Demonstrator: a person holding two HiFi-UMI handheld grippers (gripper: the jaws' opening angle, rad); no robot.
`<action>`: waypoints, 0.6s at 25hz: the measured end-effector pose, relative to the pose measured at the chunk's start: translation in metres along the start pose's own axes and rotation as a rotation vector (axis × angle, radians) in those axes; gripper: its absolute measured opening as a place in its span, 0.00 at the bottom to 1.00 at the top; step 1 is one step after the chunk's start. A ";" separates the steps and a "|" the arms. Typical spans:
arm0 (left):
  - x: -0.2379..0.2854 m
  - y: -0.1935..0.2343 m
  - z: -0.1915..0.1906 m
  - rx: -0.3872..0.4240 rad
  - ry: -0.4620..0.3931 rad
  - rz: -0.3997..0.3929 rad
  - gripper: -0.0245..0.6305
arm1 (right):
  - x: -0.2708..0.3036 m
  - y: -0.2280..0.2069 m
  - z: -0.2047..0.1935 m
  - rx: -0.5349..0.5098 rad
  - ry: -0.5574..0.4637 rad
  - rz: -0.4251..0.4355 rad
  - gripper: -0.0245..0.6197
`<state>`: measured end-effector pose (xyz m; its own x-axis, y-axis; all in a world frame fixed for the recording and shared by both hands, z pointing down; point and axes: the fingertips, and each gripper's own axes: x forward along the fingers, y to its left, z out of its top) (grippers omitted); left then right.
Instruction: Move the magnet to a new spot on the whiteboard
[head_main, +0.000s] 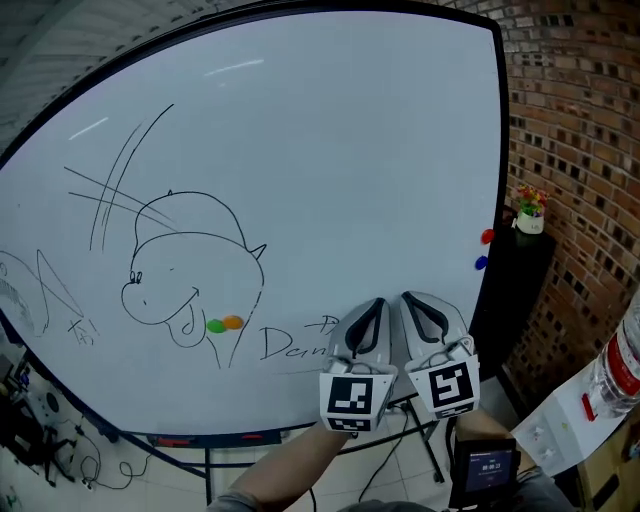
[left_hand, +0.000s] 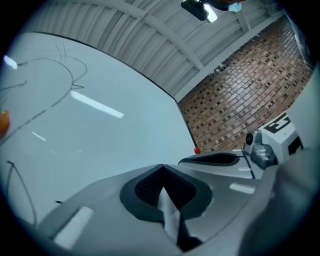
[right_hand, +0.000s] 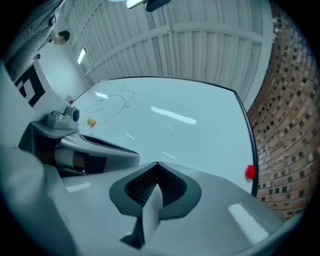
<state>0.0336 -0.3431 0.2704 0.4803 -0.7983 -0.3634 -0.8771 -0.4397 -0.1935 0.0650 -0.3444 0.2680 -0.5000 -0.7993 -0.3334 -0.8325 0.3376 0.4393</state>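
left gripper (head_main: 376, 302) and right gripper (head_main: 407, 297) are closed, empty; orange magnet (head_main: 233, 322) sits on the whiteboard (head_main: 330, 150) to their left, red magnet (head_main: 487, 237) to their right, neither carried.

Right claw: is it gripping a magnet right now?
No, the right claw is shut and empty, while the red magnet sits at the right edge of the whiteboard.

All three views toward whiteboard (head_main: 350, 120)
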 end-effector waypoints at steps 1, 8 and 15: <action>-0.010 0.013 0.001 0.005 0.007 0.019 0.03 | 0.006 0.016 0.006 0.003 -0.001 0.023 0.05; -0.091 0.094 0.008 0.041 0.053 0.146 0.03 | 0.035 0.124 0.050 0.012 -0.048 0.158 0.05; -0.156 0.159 0.014 0.069 0.078 0.245 0.03 | 0.061 0.210 0.082 -0.010 -0.094 0.250 0.10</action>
<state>-0.1810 -0.2823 0.2833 0.2507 -0.9078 -0.3362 -0.9641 -0.2027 -0.1714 -0.1601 -0.2817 0.2717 -0.7100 -0.6420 -0.2896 -0.6784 0.5131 0.5258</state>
